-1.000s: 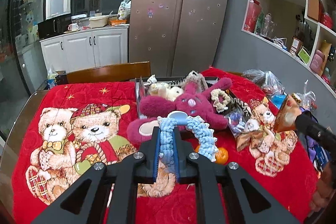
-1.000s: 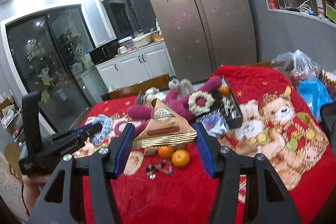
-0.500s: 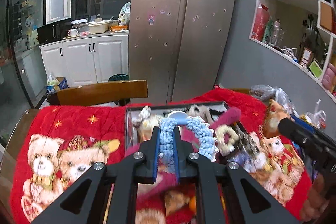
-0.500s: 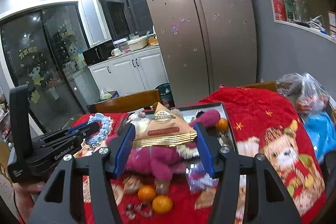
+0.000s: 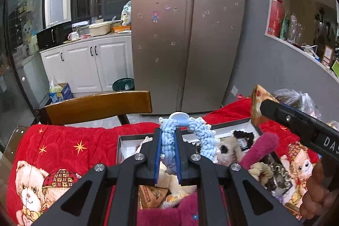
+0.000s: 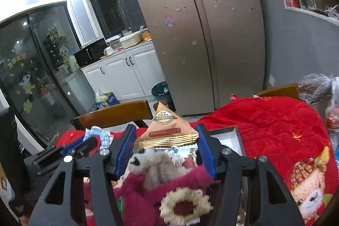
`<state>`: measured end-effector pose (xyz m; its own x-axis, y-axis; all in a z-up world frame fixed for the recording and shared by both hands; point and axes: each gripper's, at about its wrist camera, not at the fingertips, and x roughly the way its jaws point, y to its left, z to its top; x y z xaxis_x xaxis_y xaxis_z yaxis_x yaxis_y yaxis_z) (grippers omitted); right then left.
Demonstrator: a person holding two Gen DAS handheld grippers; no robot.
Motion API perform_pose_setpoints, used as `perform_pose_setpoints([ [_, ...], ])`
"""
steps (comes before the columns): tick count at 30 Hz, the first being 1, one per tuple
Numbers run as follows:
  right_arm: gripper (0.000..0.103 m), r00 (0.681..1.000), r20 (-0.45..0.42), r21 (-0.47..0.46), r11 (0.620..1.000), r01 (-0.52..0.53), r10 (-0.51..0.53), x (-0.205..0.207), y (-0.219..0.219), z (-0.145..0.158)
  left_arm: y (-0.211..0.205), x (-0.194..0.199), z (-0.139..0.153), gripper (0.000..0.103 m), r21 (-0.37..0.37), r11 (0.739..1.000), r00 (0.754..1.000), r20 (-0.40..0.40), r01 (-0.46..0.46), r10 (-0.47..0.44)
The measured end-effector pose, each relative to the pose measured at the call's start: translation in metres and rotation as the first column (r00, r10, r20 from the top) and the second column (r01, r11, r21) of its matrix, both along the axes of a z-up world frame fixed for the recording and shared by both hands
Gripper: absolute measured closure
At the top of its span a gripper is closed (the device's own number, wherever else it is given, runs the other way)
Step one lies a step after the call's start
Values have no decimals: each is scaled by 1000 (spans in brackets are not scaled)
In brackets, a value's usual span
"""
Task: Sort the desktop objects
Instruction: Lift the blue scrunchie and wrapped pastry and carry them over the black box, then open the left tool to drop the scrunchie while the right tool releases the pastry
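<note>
- The tray [image 5: 228,123] lies near the far edge of the red-covered surface [image 5: 63,141]; bare blanket lies left of it.
- Left tool [image 5: 168,150], tilted downward above the tray, pinches a blue crocheted hair tie [image 5: 203,137].
- Right tool [image 6: 165,141], half-spread, clamps a triangular snack packet [image 6: 167,128] above the tray's crowded toys.

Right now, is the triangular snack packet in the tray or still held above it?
Held, not in the tray. The triangular snack packet sits clamped between the right hand-held gripper pads, above the plush toys.

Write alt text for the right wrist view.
The right gripper clamps a tan triangular snack packet above a tray of plush toys on a red bear-print blanket. Behind stand a wooden chair and steel fridge.
</note>
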<state>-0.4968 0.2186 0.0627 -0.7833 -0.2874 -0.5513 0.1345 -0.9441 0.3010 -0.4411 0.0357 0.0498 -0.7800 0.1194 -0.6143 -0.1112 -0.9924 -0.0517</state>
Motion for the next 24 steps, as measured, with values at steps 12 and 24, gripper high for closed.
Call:
perform_pose_setpoints([
  [12, 45, 990, 133, -28, 999, 44, -40, -33, 24, -48, 3, -3, -19, 92, -53, 999, 999, 45, -5, 7],
  [24, 45, 989, 141, -6, 999, 37, -36, -30, 18, -53, -2, -3, -18, 92, -53, 999, 999, 51, -7, 10],
])
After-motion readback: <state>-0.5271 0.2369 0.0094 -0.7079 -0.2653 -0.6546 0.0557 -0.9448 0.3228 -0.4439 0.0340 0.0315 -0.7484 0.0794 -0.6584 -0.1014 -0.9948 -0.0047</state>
